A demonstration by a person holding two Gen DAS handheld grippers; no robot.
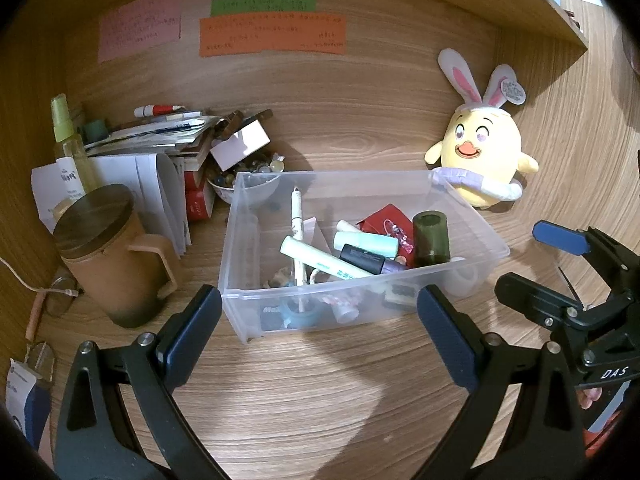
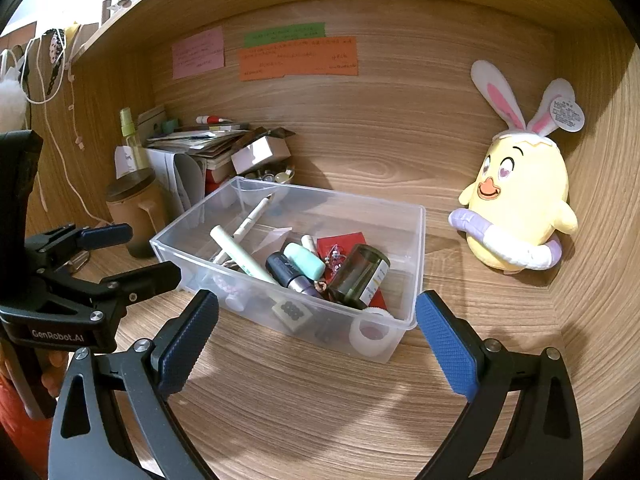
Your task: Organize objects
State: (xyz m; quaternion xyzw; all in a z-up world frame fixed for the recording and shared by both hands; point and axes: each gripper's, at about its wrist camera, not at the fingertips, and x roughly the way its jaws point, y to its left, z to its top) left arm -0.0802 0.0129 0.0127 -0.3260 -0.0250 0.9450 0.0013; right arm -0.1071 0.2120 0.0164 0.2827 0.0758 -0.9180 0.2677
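Warm overhead light, soft shadows, sharp focus, fisheye-curved dark edges.

The left gripper (image 1: 320,312) hangs wide apart before a clear plastic bin (image 1: 280,308) of pens and tubes; a brown lidded mug (image 1: 116,256) stands left, a yellow plush chick (image 1: 486,148) right, and the right gripper (image 1: 568,276), seemingly spread, sits at the edge.

The left gripper (image 1: 320,312), black-framed with dark blue ribbed pads, hovers with its jaws spread wide and nothing between them. The right gripper (image 2: 316,320), of the same build, hangs alongside at about the same height, jaws equally wide apart and empty. Fingertips (image 1: 588,398) of the person's hand show under its body.
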